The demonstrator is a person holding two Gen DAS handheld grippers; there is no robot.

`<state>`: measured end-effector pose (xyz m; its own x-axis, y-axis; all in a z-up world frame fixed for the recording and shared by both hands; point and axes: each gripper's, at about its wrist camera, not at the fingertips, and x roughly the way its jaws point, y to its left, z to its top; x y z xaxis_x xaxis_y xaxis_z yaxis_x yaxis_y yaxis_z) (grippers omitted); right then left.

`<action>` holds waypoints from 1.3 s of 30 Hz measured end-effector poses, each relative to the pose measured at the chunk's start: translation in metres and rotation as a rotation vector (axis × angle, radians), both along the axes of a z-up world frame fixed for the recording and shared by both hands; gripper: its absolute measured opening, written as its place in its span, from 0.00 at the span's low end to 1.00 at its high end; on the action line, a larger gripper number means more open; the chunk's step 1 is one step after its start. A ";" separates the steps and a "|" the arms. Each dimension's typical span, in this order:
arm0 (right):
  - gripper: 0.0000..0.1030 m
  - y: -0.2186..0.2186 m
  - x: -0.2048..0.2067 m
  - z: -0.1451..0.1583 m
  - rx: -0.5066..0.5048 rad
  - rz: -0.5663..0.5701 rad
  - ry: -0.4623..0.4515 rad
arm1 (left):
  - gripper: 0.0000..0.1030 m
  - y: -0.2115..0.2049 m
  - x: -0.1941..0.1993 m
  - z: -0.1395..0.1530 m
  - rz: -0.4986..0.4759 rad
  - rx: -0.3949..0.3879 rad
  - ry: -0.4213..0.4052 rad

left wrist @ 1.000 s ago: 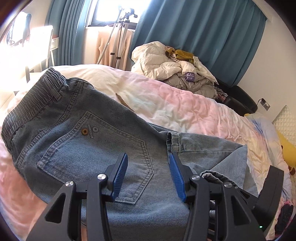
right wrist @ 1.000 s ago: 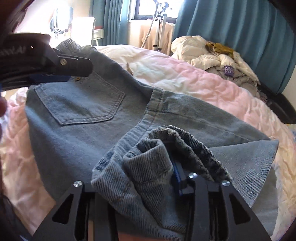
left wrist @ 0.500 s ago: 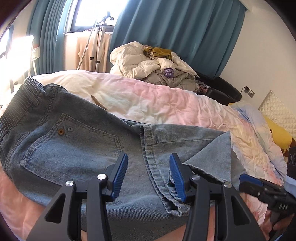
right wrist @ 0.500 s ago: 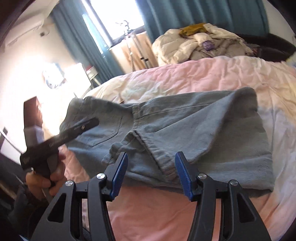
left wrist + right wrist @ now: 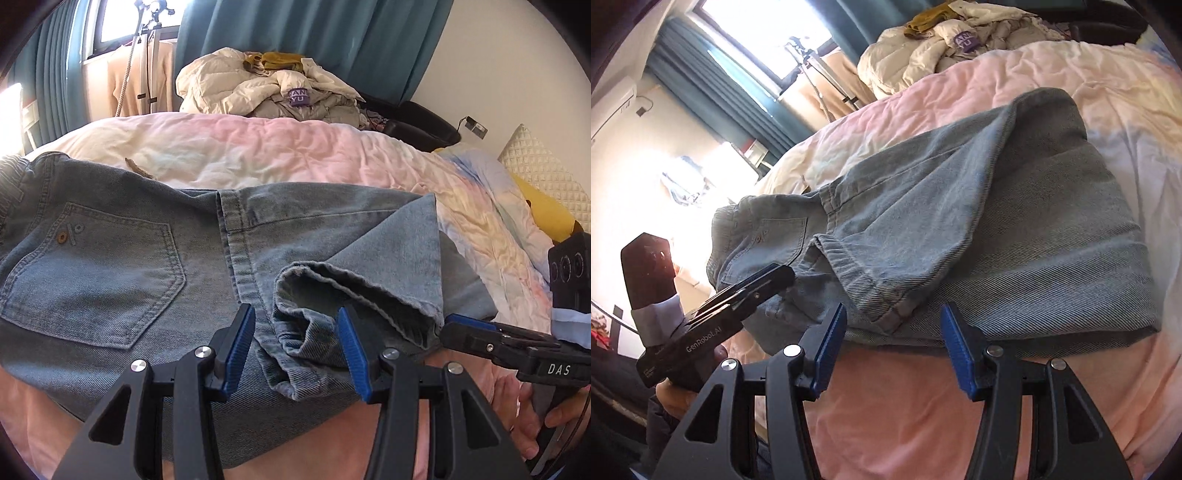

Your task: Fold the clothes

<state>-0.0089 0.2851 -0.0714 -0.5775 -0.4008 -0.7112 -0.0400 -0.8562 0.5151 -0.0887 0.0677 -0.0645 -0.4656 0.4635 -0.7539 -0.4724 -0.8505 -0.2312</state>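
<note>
While lying folded on the pink quilt (image 5: 280, 155), jeans (image 5: 110, 266) with a rumpled hem (image 5: 314, 332) at the near edge; could spring open or fold crooked unless flattened first. Left gripper (image 5: 295, 347) half open astride that bunch, pads clear, gripping nothing. Right gripper (image 5: 892, 347) half open near the front edge, empty. Unlike a second ago: cuff no longer bundled in the right jaws, now released; right gripper pulled back and rolled aside
</note>
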 end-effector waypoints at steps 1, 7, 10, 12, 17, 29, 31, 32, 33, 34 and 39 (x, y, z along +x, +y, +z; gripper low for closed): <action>0.52 -0.003 -0.001 -0.001 0.010 0.012 0.003 | 0.47 0.002 0.000 -0.001 -0.005 -0.005 -0.003; 0.50 -0.011 -0.008 -0.013 0.079 0.022 0.002 | 0.43 0.008 -0.003 -0.012 -0.012 -0.015 -0.027; 0.40 -0.007 -0.010 -0.012 0.099 -0.004 0.025 | 0.39 0.009 -0.003 -0.014 -0.002 -0.027 -0.021; 0.34 -0.005 -0.010 -0.011 0.103 -0.018 0.042 | 0.38 0.010 -0.003 -0.015 0.004 -0.033 -0.012; 0.17 -0.002 -0.015 -0.005 0.132 -0.055 0.082 | 0.29 0.011 0.001 -0.014 0.019 -0.055 0.026; 0.10 -0.005 -0.072 0.039 0.269 -0.135 0.292 | 0.19 0.003 0.028 0.017 -0.001 -0.009 0.106; 0.10 -0.012 -0.093 0.047 0.284 -0.096 0.307 | 0.19 0.002 0.030 0.018 -0.005 -0.006 0.096; 0.10 -0.018 -0.104 0.050 0.303 -0.069 0.312 | 0.19 0.002 0.030 0.018 -0.007 -0.006 0.094; 0.10 -0.024 -0.115 0.052 0.318 -0.040 0.314 | 0.19 0.002 0.030 0.017 -0.008 -0.008 0.091; 0.10 -0.031 -0.126 0.051 0.328 -0.009 0.313 | 0.19 0.003 0.029 0.016 -0.006 -0.008 0.085; 0.10 -0.066 -0.179 0.027 0.336 0.145 0.267 | 0.19 0.000 0.021 0.009 0.009 0.006 0.052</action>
<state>-0.1878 0.2193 -0.0448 -0.7133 -0.2636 -0.6494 0.1895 -0.9646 0.1834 -0.0674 0.0675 -0.0559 -0.5084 0.4633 -0.7259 -0.4763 -0.8536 -0.2111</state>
